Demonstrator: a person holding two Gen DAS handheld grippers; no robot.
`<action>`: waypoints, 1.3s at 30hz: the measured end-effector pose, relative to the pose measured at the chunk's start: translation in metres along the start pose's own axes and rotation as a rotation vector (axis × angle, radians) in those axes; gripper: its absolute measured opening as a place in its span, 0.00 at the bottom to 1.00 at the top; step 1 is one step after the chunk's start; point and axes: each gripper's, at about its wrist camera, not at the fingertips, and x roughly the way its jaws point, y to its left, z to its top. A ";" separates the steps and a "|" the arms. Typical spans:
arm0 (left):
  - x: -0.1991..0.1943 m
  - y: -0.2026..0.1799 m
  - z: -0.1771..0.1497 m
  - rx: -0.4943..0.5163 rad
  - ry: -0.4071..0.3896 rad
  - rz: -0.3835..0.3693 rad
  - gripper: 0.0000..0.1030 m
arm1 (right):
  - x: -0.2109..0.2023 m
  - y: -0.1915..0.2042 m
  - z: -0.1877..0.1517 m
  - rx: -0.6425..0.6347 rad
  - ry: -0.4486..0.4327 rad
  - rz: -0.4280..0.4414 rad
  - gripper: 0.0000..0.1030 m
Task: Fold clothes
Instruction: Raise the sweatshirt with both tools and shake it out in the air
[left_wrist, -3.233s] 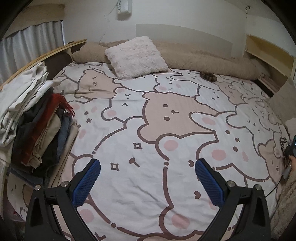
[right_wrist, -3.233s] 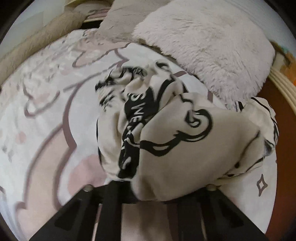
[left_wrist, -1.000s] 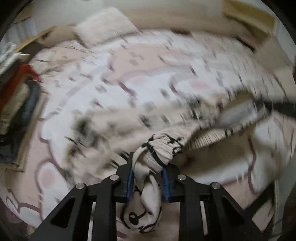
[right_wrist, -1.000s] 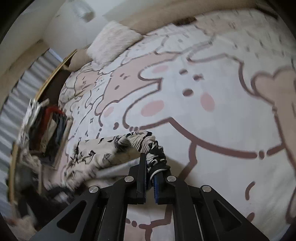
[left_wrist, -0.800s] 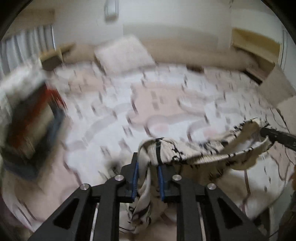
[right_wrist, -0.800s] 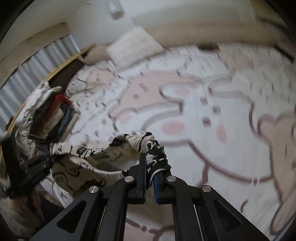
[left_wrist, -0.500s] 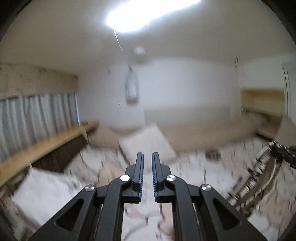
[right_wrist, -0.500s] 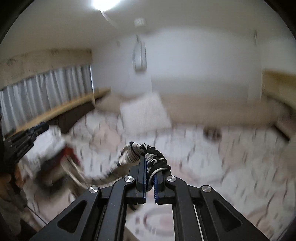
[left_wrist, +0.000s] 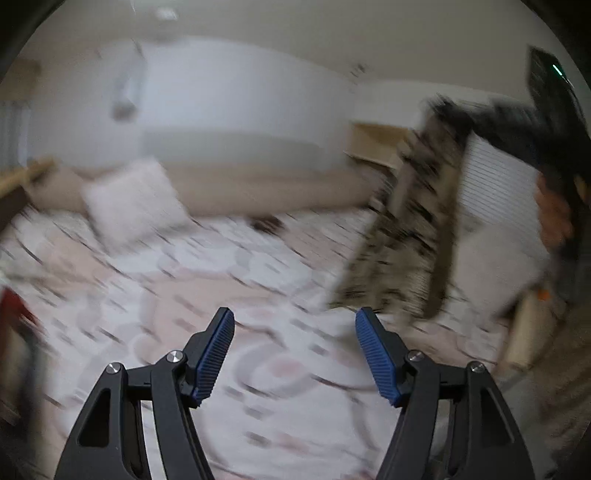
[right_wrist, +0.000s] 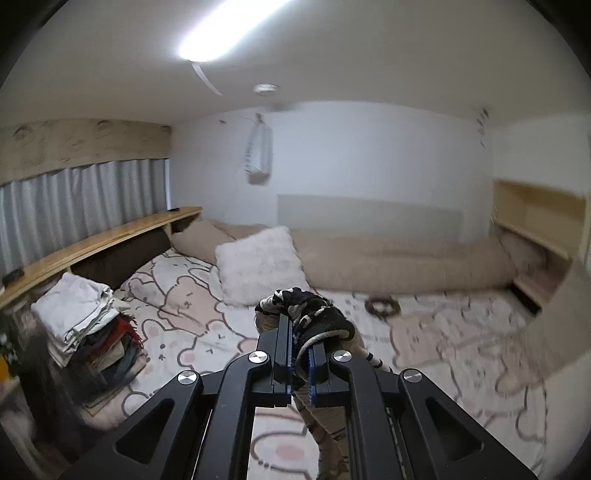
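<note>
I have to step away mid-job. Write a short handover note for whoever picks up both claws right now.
Left claw: open and empty, above the bed.
Right claw: shut on a bunched edge of the cream garment with black print, held up in the air; the rest hangs below it.
The stack of folded clothes sits at the bed's left edge, by the wooden ledge.
Done: the garment is lifted off the bed.
Left: regrip a free edge with the left claw, spread the garment flat on the bed, fold it, probably add it to the stack. The left view is blurred, so check before grasping.
</note>
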 end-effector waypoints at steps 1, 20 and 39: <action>0.004 -0.011 -0.011 -0.004 0.014 -0.037 0.66 | -0.003 -0.006 -0.005 0.027 0.013 0.009 0.07; -0.022 0.015 -0.058 -0.244 -0.001 -0.054 0.65 | -0.030 0.029 -0.053 0.082 0.067 0.289 0.07; 0.039 0.000 -0.076 -0.087 0.183 0.013 0.07 | -0.032 0.035 -0.058 0.076 0.072 0.298 0.07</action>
